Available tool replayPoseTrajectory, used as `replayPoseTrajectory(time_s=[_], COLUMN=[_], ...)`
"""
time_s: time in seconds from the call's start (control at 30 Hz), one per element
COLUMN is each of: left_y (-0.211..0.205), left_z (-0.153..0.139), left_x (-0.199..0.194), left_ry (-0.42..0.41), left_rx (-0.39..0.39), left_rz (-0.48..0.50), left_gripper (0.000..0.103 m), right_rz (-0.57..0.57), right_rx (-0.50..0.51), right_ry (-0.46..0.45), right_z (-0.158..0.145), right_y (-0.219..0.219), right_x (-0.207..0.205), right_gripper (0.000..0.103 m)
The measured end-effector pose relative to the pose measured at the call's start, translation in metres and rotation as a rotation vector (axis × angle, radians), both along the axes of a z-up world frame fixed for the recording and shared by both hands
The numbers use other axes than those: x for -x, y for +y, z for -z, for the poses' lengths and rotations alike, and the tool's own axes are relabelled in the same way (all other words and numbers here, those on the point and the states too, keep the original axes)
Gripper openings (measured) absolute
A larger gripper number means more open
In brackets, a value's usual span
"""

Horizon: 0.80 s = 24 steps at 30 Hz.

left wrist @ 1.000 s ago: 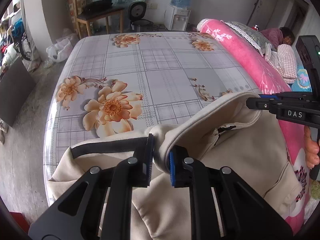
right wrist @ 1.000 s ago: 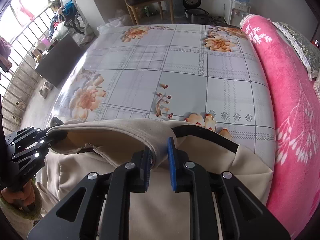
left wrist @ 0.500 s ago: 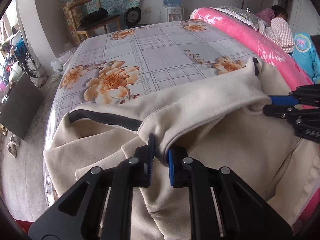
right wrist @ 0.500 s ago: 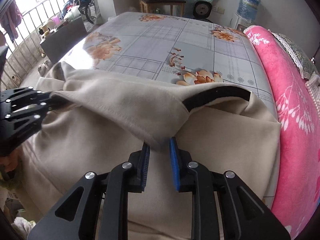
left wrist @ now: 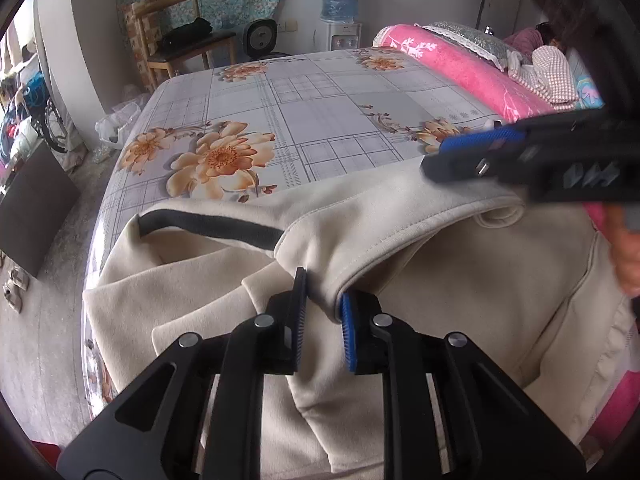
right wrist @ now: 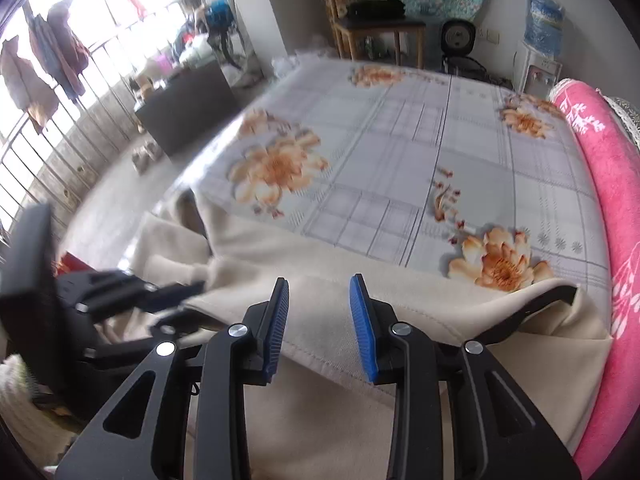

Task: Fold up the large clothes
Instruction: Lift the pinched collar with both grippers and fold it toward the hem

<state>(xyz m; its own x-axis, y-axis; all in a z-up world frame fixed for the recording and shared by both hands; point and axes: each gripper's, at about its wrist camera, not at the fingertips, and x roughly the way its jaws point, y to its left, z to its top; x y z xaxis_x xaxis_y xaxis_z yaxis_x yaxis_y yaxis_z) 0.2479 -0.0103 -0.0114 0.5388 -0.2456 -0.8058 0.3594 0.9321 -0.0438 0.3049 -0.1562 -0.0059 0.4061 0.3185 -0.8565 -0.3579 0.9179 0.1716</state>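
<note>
A large cream garment with a dark hem band lies at the near edge of the flowered cover, its upper part folded over toward me. My left gripper has the fold's edge between its pads, which still touch the cloth while the jaws are opening. In the right wrist view the right gripper is opening too, pads wide apart above the garment with nothing pinched. The right gripper also shows over the fold's right end. The blurred left gripper is at the left edge.
A pink blanket runs along the right side, and a person lies beyond it. A wooden chair and a water dispenser stand by the far wall. A dark cabinet sits on the floor at left.
The raised fold came toward me and was laid down on the garment. The right gripper let go of it and spread its jaws. The left jaws widened a little.
</note>
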Motion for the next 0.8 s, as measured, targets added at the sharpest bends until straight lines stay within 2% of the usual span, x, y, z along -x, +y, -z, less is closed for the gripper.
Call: replayPoseTrajectory(time_s=[0.07,0.2,0.3,0.37,0.43,0.5,0.57,0.6,0.7,0.8], left_y=[0.011,0.040,0.040,0.025,0.007,-0.008,-0.014,-0.014,-0.008,-0.005], left_z=[-0.007,-0.040,-0.057,-0.055,-0.039,-0.015,0.007,0.015,0.025,0.026], left_x=[0.008,0.027,0.012,-0.008,-0.027,-0.038,-0.040,-0.039,-0.034,-0.032], left_ry=[0.023,-0.011,-0.031,-0.010,0.044,0.094,0.115,0.122,0.108,0.103], left_rx=[0.054,0.255,0.332,0.329,0.317,0.238,0.157,0.140,0.152,0.154], left_rz=[0.004,0.026,0.011,0.002,0.006,-0.003,-0.006,-0.009,-0.009,-0.003], left_gripper=[0.018,0.018,0.018,0.018,0.018,0.018,0.018,0.018,0.018,0.018], right_rz=[0.000,-0.017,-0.028,-0.016,-0.004,0.005,0.023,0.044,0.105,0.126], right_rx=[0.039,0.042,0.054,0.045,0.036,0.017,-0.006,-0.006,0.005,0.046], right_ry=[0.037,0.036,0.019,0.021,0.025,0.035,0.002,-0.016,-0.032,0.019], right_z=[0.025,0.031,0.035,0.035,0.034,0.028,0.013,0.007,0.003,0.026], right_y=[0.004,0.000,0.000,-0.001,-0.004,-0.009,-0.022,-0.030,-0.049,-0.054], right_x=[0.004,0.022,0.026,0.025,0.025,0.030,0.039,0.041,0.036,0.025], right_gripper=[0.032,0.032,0.032,0.032,0.032,0.032,0.032,0.032,0.032,0.031])
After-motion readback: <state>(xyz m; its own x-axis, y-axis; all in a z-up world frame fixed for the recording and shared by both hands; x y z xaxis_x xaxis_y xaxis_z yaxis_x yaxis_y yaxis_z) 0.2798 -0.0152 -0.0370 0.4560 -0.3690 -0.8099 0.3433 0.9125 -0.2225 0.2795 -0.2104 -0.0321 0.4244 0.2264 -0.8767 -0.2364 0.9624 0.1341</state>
